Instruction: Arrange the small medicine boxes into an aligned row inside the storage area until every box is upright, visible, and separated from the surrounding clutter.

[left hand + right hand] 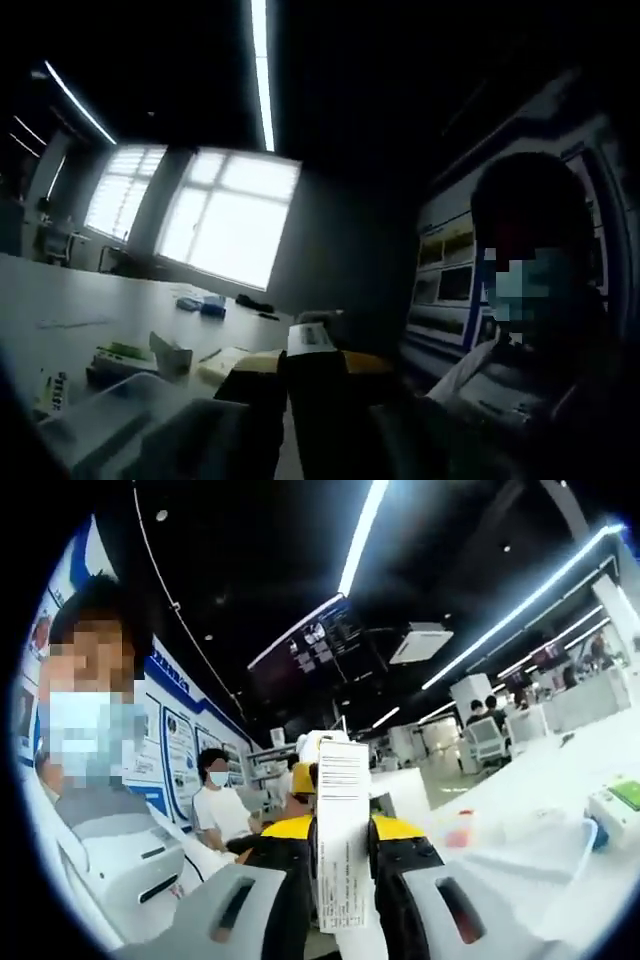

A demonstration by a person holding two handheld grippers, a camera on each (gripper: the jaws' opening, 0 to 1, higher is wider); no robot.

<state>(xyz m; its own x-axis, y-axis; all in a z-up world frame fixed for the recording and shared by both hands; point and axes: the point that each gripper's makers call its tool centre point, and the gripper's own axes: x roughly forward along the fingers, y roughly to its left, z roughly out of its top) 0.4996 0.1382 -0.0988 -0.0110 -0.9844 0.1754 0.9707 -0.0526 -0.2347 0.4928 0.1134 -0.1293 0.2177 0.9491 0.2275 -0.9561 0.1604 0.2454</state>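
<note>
White printed card, a tall narrow medicine box [343, 830], clamped upright between the yellow-and-black jaws of the right gripper [341, 880], jaws drawn in tight against its two broad faces, label text turned toward the camera. Raised well above the white table [560, 770], probably lifted clear so as to be carried upright toward the row rather than dragged through the clutter. Off to the right on that table, a white box with a green top [622, 808] beside a clear plastic container [530, 865], likely the storage area, though too distorted at the edge to be sure. Behind, several people: one close at the left, one in a white shirt and mask [218, 805] further back. Much darker in the left gripper view: left gripper [300, 400] with jaws set narrow, a pale small box [310, 338] at their tips, apparently pinched, though too dim to call with confidence. Scattered across the grey table [90, 300]: a green-and-white box [115, 360] lying flat, a tilted pale box [172, 355], two small blue items [202, 305] further off near the bright window [225, 215]. Clear bin edge [100, 420] at lower left, near the loose boxes. Judged early in the task: most boxes not yet upright or aligned.
</note>
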